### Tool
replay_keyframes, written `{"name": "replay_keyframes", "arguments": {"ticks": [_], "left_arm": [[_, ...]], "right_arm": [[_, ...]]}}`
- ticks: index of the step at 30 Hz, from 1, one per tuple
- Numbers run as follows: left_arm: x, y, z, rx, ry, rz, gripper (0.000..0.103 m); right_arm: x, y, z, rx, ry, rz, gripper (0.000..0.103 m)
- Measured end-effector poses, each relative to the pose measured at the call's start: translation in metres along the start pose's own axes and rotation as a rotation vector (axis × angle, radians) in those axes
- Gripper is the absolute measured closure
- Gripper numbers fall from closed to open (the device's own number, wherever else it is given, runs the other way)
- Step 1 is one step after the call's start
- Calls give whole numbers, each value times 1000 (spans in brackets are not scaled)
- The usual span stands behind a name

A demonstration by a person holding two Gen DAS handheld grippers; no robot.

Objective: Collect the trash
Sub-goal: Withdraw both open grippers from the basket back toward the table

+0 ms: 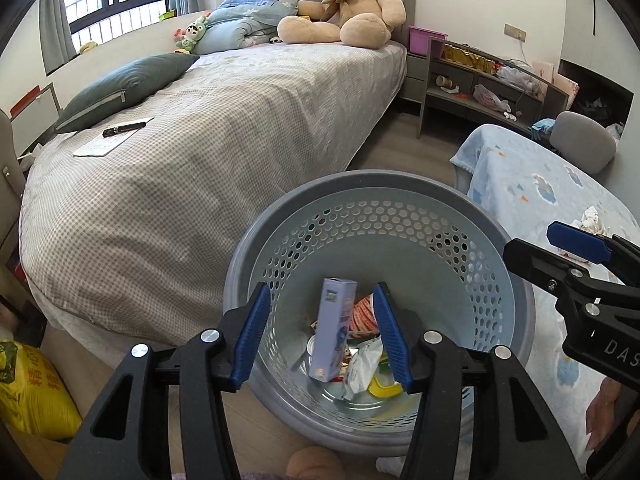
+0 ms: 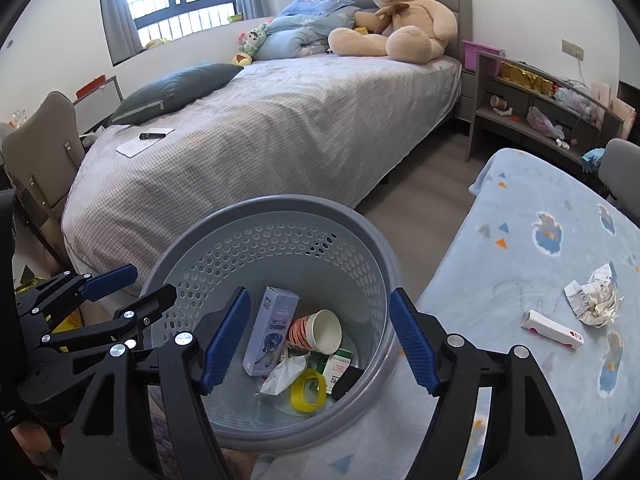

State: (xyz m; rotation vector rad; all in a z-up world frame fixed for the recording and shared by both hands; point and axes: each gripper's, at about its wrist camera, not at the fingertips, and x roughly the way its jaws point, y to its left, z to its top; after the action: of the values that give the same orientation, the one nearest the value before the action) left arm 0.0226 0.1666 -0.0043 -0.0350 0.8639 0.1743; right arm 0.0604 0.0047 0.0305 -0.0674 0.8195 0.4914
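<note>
Two scraps, a crumpled paper [image 2: 596,300] and a small carton [image 2: 552,329], lay right of the empty, wide-open right gripper [image 2: 320,344], nearer than the likewise empty, half-open left gripper [image 1: 322,332].

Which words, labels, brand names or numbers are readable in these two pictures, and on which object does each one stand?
"DAS": white letters, cut off at the frame edge, on the black right gripper.
Yellow plastic bag on the floor: large red characters, too distorted to read.
Tall pale purple carton in the grey perforated waste basket: print too small.
Red-and-white paper cup: print blurred.
</note>
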Motion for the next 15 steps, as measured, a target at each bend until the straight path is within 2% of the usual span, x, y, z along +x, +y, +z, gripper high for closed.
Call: {"name": "replay_keyframes", "arguments": {"ticks": [15], "left_arm": [[0,2,1,-17,-8,13,40]], "right_arm": [[0,0,0,-1,0,0,31]]}}
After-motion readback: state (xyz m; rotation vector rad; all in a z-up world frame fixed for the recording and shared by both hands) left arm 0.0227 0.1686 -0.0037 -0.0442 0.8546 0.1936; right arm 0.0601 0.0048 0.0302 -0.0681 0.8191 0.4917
